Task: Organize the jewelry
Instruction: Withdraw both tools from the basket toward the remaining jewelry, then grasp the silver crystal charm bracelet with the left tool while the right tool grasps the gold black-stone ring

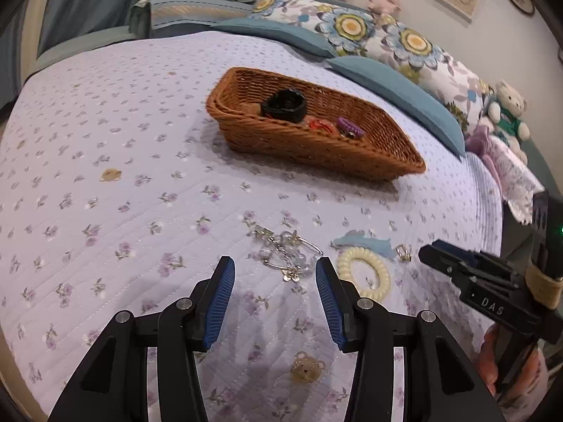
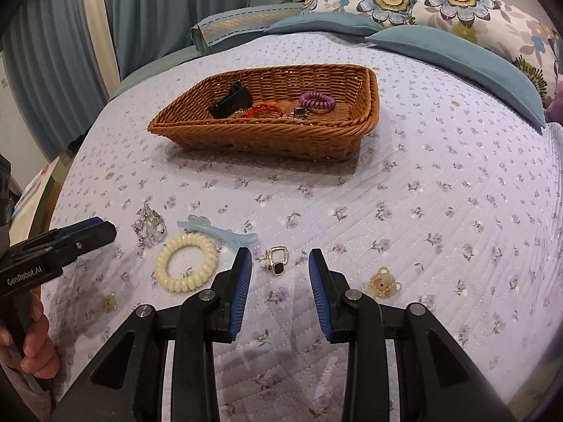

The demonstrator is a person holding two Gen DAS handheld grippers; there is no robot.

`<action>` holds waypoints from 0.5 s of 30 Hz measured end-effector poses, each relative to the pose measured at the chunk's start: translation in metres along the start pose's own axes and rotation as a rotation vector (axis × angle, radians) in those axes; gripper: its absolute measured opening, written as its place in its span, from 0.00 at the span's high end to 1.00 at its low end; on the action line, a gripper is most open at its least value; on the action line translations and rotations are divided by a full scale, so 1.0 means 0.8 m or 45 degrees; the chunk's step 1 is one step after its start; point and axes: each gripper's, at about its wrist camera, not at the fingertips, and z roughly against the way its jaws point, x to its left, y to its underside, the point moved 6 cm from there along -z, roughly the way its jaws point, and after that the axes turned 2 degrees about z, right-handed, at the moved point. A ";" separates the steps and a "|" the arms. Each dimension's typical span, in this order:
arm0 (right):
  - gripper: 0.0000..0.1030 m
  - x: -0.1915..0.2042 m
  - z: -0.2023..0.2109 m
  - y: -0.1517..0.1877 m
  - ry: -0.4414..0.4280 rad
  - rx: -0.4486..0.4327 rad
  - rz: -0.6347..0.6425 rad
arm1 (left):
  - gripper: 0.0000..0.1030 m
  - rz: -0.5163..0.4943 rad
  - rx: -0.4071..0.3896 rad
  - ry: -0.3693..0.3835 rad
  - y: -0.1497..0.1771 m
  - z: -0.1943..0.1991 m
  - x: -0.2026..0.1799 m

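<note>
Two grippers hang over a lilac quilted bedspread [image 2: 422, 193], each with its blue-padded jaws spread and nothing between them. Just beyond the tips of the left gripper [image 1: 275, 269], and roughly centred in its gap, lies a crystal brooch cluster [image 1: 285, 253] on the cloth; off its right jaw sits a cream spiral hair tie [image 1: 364, 272], with a pale blue hair clip [image 1: 366, 242] just past that. Ahead of the right gripper [image 2: 280, 258], within the line of its gap and a little nearer its left jaw, lies a small gold ring with a dark stone [image 2: 276, 258], apart from both pads. Outside the right jaw rests a bear-shaped clip [image 2: 381, 285].

Farther ahead of both jaws stands a wicker basket [image 2: 246, 137], holding a black band [image 2: 228, 100], an orange bracelet [image 2: 262, 109] and a purple spiral tie [image 2: 316, 100] below its rim. Bare quilt runs between the loose pieces and the basket's near wall. Blue pillows [image 2: 457, 52] line the bed's far edge, well beyond the basket.
</note>
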 end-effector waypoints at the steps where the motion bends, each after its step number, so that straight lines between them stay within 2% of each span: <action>1: 0.65 0.000 -0.001 0.000 -0.002 0.004 -0.001 | 0.52 -0.009 0.005 -0.009 0.001 -0.003 -0.001; 15: 0.65 0.008 -0.010 0.001 0.015 0.038 0.040 | 0.53 0.045 0.091 -0.023 -0.010 -0.043 0.008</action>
